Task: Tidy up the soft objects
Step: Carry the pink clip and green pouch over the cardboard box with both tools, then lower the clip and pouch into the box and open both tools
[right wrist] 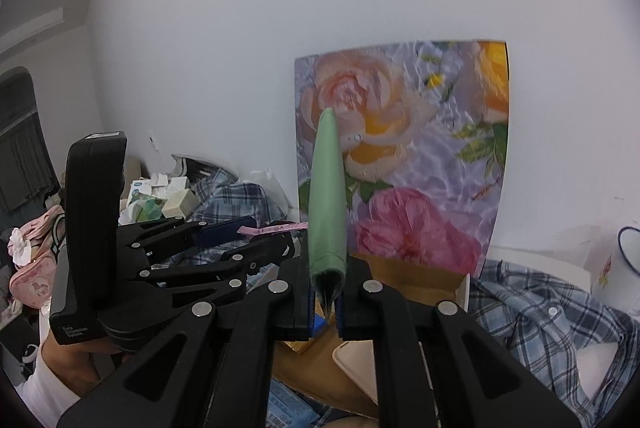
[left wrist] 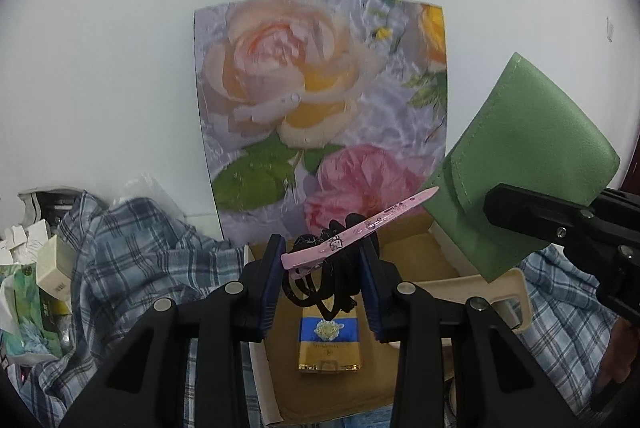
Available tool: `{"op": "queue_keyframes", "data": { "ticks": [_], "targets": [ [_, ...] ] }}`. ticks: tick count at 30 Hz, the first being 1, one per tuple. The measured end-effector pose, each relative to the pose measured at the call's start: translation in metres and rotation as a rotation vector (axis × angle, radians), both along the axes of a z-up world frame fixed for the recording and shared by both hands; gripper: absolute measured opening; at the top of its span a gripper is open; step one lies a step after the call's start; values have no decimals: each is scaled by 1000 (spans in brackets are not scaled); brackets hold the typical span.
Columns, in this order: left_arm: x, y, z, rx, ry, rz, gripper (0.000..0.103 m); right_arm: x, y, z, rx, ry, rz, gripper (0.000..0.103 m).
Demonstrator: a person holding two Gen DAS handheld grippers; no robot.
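While the left hand-held gripper (left wrist: 322, 270) pinches a tangle of black hair ties (left wrist: 320, 280) with a pink hair clip (left wrist: 360, 228) between its blue pads, the clip juts up and to that gripper's right, its tip close to the green pouch (left wrist: 528, 163). Directly below and ahead of the left hand-held gripper lies an open cardboard box (left wrist: 420, 248) with a gold and blue packet (left wrist: 328, 344) on its floor. Beyond the box a flower-printed board (left wrist: 320, 99) stands upright against the white wall. To the right of the left one, the right hand-held gripper (right wrist: 325, 302) is pressed together on the lower edge of the green pouch, which stands upright and edge-on above its jaws. A cream tray (left wrist: 508, 292) lies just under the pouch, partly over the box. A plaid shirt (left wrist: 136, 256) spreads on either side of the box, and small cartons (left wrist: 52, 268) are heaped far to the left gripper's left. A white enamel mug (right wrist: 616, 268) stands off to the right gripper's right.
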State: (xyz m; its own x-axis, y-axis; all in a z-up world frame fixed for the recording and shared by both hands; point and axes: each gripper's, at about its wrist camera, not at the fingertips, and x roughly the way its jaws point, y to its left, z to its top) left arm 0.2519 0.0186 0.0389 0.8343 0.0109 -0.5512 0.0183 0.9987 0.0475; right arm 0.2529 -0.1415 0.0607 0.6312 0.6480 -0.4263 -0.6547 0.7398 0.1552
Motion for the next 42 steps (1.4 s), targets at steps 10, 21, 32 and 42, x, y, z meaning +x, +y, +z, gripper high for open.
{"op": "queue_keyframes", "data": {
  "ticks": [10,21,32,42],
  "targets": [
    [15,1,-31,0,71,10,38,23,0,-33,-20,104,-1,7],
    [28,4,-56,-11,134,16,38,43,-1,-59,-33,199,6,7],
    [37,3,-73,-1,186,32,44,60,0,-90,-43,298,-17,7],
    [35,8,-64,12,140,69,103,59,-9,-79,-55,252,-87,86]
  ]
}}
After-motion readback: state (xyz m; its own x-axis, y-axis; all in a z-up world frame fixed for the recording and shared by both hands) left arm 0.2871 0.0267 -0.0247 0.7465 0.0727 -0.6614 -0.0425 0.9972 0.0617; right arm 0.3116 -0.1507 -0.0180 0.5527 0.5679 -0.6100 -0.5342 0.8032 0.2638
